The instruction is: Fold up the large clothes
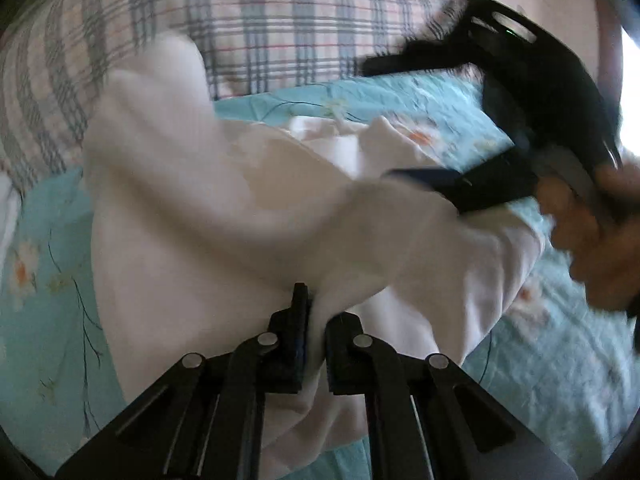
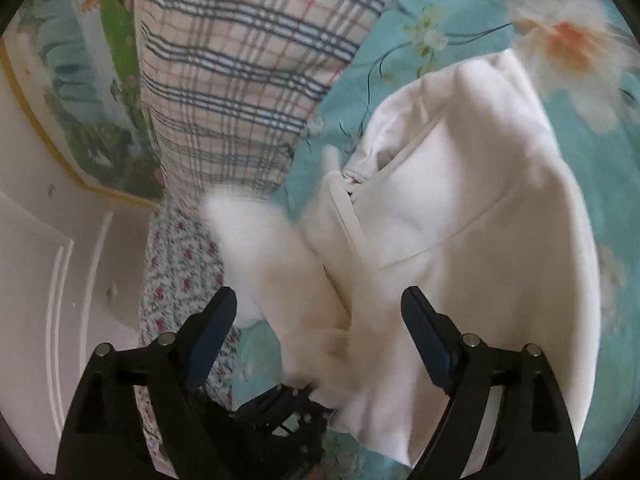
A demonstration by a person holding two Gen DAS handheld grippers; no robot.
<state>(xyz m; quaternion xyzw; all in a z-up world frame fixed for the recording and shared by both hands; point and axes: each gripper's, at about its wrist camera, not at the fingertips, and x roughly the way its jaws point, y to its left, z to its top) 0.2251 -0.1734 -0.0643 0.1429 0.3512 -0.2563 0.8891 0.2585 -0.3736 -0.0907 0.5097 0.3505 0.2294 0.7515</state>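
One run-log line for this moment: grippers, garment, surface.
left gripper: shut on white garment | right gripper: open, above garment | surface: teal floral bedsheet | nearby: plaid pillow | fold: unfinished

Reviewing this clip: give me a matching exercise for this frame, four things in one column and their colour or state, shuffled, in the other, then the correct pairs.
Things:
1. left gripper
2. right gripper
3. bedsheet
4. pillow

Colour or state:
A. plaid in pink, grey and white
B. open, fingers wide apart above the garment
C. shut on the white garment
D. turquoise with a flower print

Pairs: 1-C, 2-B, 3-D, 4-A
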